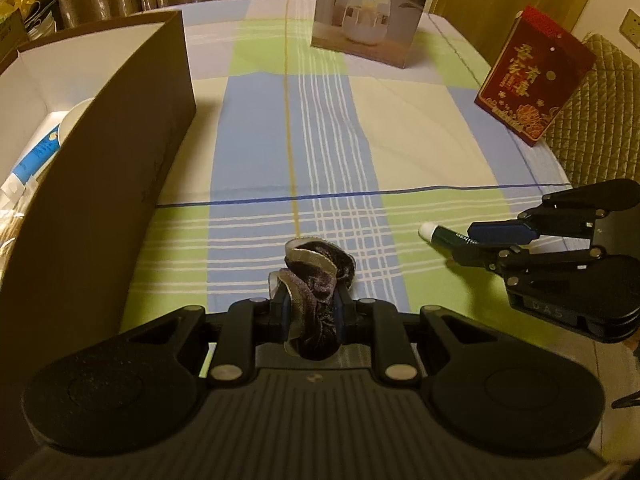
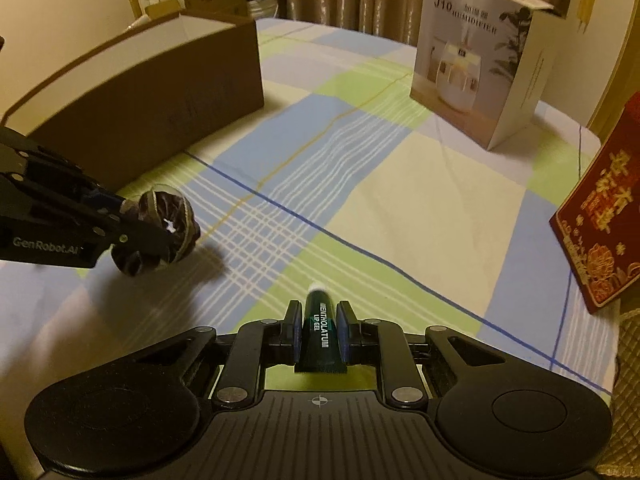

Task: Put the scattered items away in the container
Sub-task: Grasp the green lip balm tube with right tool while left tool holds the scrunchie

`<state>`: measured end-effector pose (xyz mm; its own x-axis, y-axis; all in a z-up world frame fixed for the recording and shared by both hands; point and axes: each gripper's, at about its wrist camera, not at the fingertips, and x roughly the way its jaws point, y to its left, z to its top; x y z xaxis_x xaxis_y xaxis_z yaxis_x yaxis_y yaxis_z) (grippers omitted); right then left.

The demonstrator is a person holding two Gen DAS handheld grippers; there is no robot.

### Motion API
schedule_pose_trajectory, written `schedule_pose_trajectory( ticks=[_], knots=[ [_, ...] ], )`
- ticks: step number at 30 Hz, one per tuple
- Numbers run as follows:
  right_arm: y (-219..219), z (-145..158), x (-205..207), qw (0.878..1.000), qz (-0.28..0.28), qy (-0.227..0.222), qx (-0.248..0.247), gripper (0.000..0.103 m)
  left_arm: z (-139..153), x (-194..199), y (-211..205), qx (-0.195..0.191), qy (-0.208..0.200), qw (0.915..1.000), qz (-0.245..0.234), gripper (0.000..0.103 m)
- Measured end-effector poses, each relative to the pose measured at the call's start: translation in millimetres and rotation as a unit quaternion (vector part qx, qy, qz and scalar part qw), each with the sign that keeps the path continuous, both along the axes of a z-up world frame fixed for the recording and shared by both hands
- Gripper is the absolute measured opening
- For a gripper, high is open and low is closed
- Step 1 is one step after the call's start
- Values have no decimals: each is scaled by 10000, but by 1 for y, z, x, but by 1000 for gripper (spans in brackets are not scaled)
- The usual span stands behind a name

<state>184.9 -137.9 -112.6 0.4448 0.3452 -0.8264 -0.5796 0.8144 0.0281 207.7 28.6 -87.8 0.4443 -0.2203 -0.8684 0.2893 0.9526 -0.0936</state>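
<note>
Left gripper [image 1: 310,304] clamped on a dark velvet scrunchie [image 1: 316,276] beside the brown box [image 1: 120,128], right gripper [image 2: 319,322] pinching the Mentholatum lip gel tube [image 2: 320,332] above the checked tablecloth's [image 2: 360,184] near edge

The tabletop [image 1: 420,120] wears a cloth checked in pale blue, light green and cream, crossed by thin white stripes, one mustard line and dark blue lines. The container [image 1: 132,128] is brown outside and white inside; the scrunchie [image 1: 316,276] is dark purple with a silvery-beige edge, and the lip gel tube [image 2: 320,332] is dark green with white lettering and a white cap. The humidifier box [image 2: 476,64] is white and pale grey, the red box [image 1: 532,80] carries gold characters and flowers, and each hand-held gripper [image 2: 319,322] is black with blue pads.
</note>
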Motion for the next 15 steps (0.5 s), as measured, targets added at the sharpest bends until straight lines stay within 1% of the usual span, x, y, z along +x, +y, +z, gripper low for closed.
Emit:
schedule_pose_trajectory(
  ticks=[1,2,3,7,10,13,14,15],
  knots=[
    [0,4,-2,10000,-1,-34,13,21,2,-2,0,-16,-25,10000,-12,17],
    [0,7,-4,10000,5,-58,33,7,4,-4,0,-30,-53,10000,-23,17],
    [0,10,-6,10000,24,-50,63,3,7,-5,0,-47,-84,9999,-35,17],
    [1,22,-14,9997,-2,-45,230,3,17,-13,2,-107,-204,9997,-69,17],
    [0,21,-18,9995,-22,-4,314,4,24,-18,5,-122,-275,9995,-84,17],
    [-5,18,-22,9991,-163,42,397,4,26,-23,9,-124,-287,9995,-69,17],
    [-7,16,-23,9991,-202,32,377,14,27,-25,11,-125,-291,9995,-61,17],
    [-10,14,-25,9991,-260,29,330,56,27,-27,12,-128,-294,9995,-56,17]
  ],
)
